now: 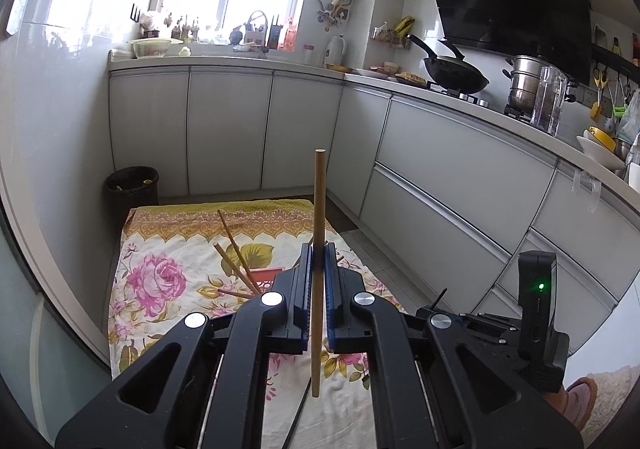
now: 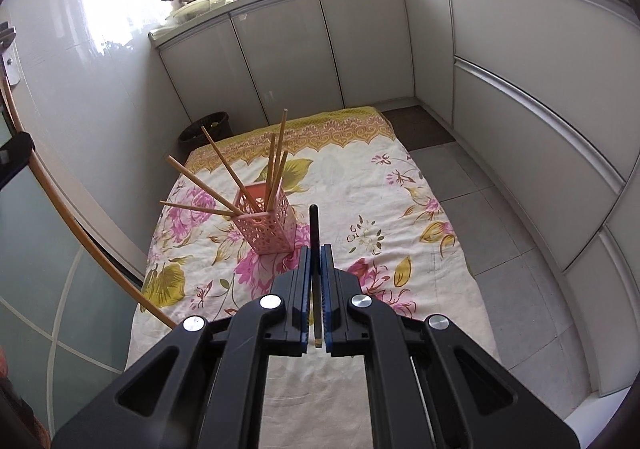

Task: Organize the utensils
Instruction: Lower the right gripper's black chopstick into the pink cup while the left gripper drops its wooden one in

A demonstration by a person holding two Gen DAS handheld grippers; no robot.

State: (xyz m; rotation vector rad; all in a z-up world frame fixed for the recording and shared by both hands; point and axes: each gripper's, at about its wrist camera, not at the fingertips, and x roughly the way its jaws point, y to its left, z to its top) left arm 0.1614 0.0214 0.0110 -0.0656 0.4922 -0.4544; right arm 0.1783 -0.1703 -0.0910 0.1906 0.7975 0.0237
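- The left hand-held gripper (image 1: pixel 318 261) was clamped on a pale wooden chopstick (image 1: pixel 319 209), which stood nearly upright between the blue pads, probably so it could drop end-first into the holder.
- The right hand-held gripper (image 2: pixel 316 261) was pinched tight on a dark, slim chopstick (image 2: pixel 315 225), whose black tip poked out ahead of the fingertips.
- The pink perforated plastic holder (image 2: pixel 267 221) stood on the floral cloth (image 2: pixel 380 209) spread over the floor, just ahead and left of the right gripper.
- Several wooden chopsticks (image 2: pixel 224 165) fanned out of the holder, leaning on its rim.
- My guess: both held sticks were headed for that holder, and the splayed ones could snag an incoming tip.
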